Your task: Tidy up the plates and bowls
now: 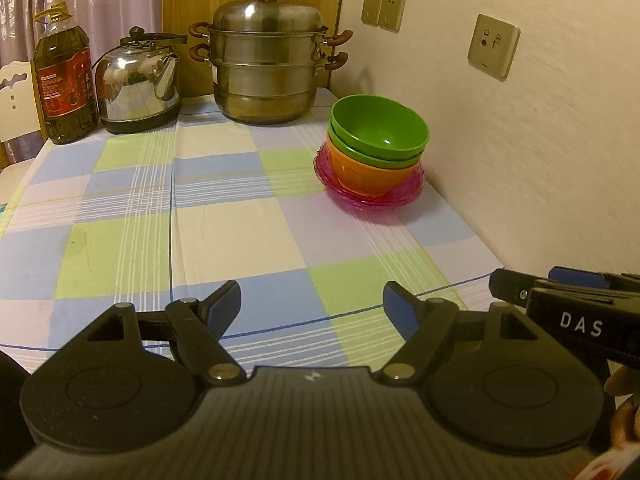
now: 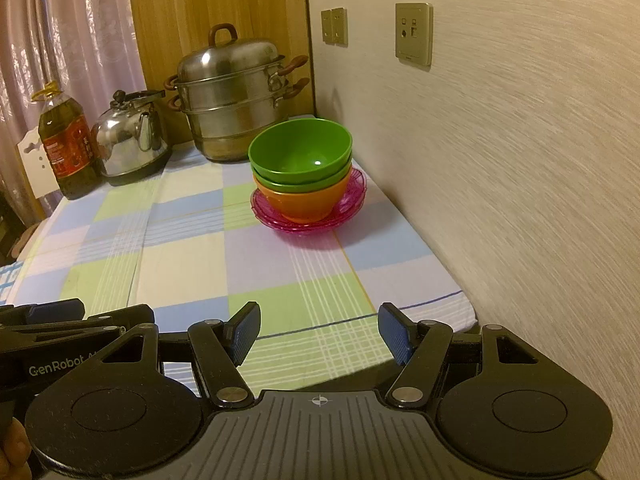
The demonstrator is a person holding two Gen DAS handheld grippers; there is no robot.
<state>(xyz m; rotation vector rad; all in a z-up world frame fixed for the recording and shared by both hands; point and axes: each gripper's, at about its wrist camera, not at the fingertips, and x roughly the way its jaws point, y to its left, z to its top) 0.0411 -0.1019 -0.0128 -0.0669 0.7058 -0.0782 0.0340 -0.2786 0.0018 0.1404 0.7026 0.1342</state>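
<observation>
Hovering over the near edge of the table (image 1: 240, 216), both grippers empty. Left gripper (image 1: 312, 304) jaws wide apart, nothing between the blue pads, only checked cloth (image 2: 192, 248) below. Right gripper (image 2: 318, 330) same: jaws apart, nothing held; it also shows at the right edge of the left view, beside the left one. Part of a hand (image 2: 14, 454) visible at the lower left of the right view.

Task stack sits at the far right of the table, near the wall (image 2: 520, 200), well apart from both grippers: two green bowls (image 2: 300, 152) nested, upright, inside an orange bowl (image 2: 302, 202), which stands on pink plates (image 2: 352, 194). Plate count unclear, at least two rims show.

Back of table, left to right: oil bottle (image 1: 66, 80), steel kettle (image 1: 138, 84), tiered steel steamer (image 1: 266, 56) with lid on. Steamer just behind the bowl stack, not touching. Wall sockets (image 1: 494, 46) above the stack. Curtain (image 2: 80, 32) and wood panel (image 2: 216, 0) behind.
</observation>
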